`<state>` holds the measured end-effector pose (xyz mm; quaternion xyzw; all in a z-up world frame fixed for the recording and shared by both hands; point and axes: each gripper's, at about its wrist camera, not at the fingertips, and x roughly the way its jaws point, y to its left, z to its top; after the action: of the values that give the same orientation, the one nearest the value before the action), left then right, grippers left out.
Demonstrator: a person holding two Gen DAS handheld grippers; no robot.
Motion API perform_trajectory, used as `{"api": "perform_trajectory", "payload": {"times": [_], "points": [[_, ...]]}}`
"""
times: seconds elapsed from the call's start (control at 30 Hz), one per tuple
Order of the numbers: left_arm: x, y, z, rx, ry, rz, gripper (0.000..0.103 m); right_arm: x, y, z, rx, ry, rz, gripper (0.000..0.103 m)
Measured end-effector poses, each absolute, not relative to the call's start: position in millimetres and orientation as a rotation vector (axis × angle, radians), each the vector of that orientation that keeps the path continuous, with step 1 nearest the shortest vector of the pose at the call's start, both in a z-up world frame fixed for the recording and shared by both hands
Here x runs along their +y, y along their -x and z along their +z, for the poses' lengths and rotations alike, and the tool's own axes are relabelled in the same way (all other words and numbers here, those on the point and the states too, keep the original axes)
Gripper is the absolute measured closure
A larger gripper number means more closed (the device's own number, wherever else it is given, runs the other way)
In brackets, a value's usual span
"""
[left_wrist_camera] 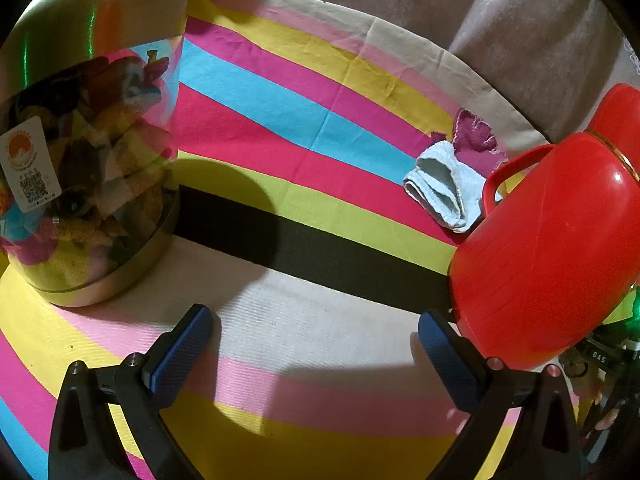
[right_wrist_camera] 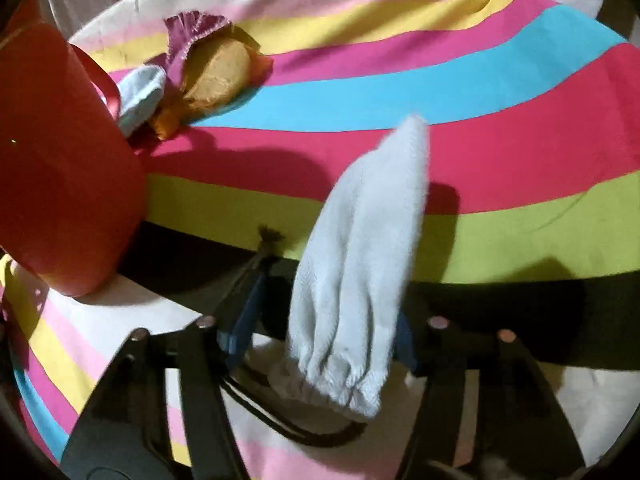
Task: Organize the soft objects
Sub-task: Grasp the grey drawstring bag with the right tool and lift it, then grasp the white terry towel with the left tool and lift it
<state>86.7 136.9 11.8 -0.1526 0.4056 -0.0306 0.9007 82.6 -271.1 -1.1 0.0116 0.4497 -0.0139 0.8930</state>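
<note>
In the right wrist view a pale blue-white cloth (right_wrist_camera: 360,264) lies lengthwise between the jaws of my right gripper (right_wrist_camera: 332,300). It leans on the right pad, and a gap shows between it and the left pad (right_wrist_camera: 244,320), so the jaws stand open around it. My left gripper (left_wrist_camera: 316,320) hovers open over the striped cloth with nothing between its blue pads (left_wrist_camera: 180,352). More soft things lie beside the red jug (left_wrist_camera: 552,248): a folded pale blue cloth (left_wrist_camera: 444,188) and a maroon cloth (left_wrist_camera: 478,140). In the right wrist view an orange cushion-like lump (right_wrist_camera: 216,76) lies with them.
Everything lies on a striped cover (left_wrist_camera: 300,128) in many colours. A shiny metal pot (left_wrist_camera: 88,140) with a sticker stands at the left of the left wrist view, its side showing crumpled coloured cloths. The red jug (right_wrist_camera: 60,160) fills the left of the right wrist view. Grey upholstery (left_wrist_camera: 520,32) rises behind.
</note>
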Motion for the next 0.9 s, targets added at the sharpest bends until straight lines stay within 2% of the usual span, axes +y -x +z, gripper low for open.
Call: {"api": "perform_trajectory", "payload": {"times": [0.03,0.13,0.37,0.5,0.63,0.7,0.77,0.8,0.83,0.87,0.9], "points": [[136.7,-88.5,12.5,0.848,0.315,-0.060,0.000,-273.9,-79.6,-2.4,0.919,-0.036,-0.036,0.077],[141.1,-107.6,17.0,0.877,0.382,-0.061,0.000,-267.2,-64.2,-0.7,0.875,0.026,-0.060,0.079],[138.2,-200.8,47.9,0.861,0.596,-0.245,0.000,-265.5,-74.6,4.7,0.878,0.019,-0.049,0.078],[113.7,-276.1,44.2,1.009,0.589,-0.367,0.000,-262.9,-75.0,4.2,0.877,0.029,-0.054,0.078],[64.6,-325.2,34.2,1.191,0.406,-0.469,0.000,-263.9,-77.9,2.8,0.877,0.012,-0.045,0.077],[36.9,-337.1,23.0,1.277,0.231,-0.444,0.000,-264.6,-78.0,2.8,0.877,0.007,-0.043,0.077],[28.3,-341.2,16.1,1.287,0.193,-0.417,0.001,-266.4,-77.0,3.3,0.877,-0.002,-0.039,0.077],[23.7,-339.8,18.1,1.273,0.167,-0.416,0.005,-267.3,-76.7,3.6,0.877,-0.006,-0.037,0.077],[24.4,-335.9,20.9,1.249,0.158,-0.396,0.026,-267.4,-76.5,3.9,0.877,-0.008,-0.035,0.077],[26.7,-330.5,23.8,1.223,0.154,-0.388,0.075,-267.4,-75.9,4.3,0.877,-0.009,-0.035,0.077],[29.8,-326.7,24.7,1.213,0.161,-0.394,0.090,-267.3,-75.5,4.4,0.877,-0.011,-0.034,0.076]]}}
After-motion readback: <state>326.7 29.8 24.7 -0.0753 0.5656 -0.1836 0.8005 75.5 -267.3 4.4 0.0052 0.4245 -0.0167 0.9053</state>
